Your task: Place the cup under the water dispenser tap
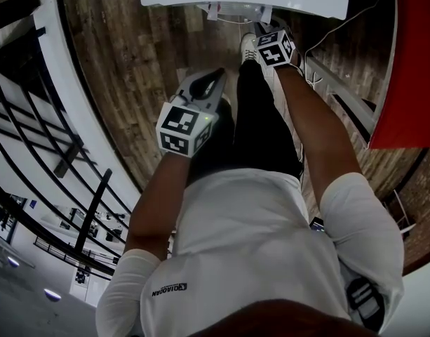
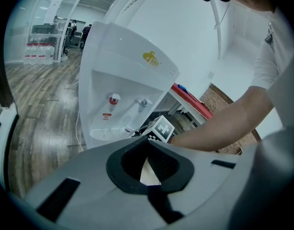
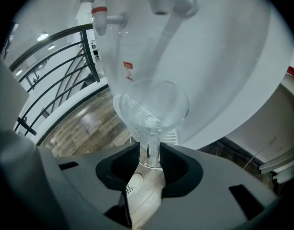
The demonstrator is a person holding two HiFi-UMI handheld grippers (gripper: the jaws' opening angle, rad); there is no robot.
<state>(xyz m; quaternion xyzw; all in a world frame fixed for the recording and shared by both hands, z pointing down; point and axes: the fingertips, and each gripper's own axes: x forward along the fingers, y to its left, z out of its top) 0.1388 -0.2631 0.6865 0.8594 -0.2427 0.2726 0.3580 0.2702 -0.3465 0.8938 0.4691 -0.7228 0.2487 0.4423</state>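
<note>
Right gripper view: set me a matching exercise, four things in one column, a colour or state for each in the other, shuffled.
1. cup
2. tap at upper left
3. drip grille
4. railing

A. black
B. white with a red band
C. clear, stem between the right tool's jaws
D. white, slotted

Pairs: 1-C, 2-B, 3-D, 4-A
</note>
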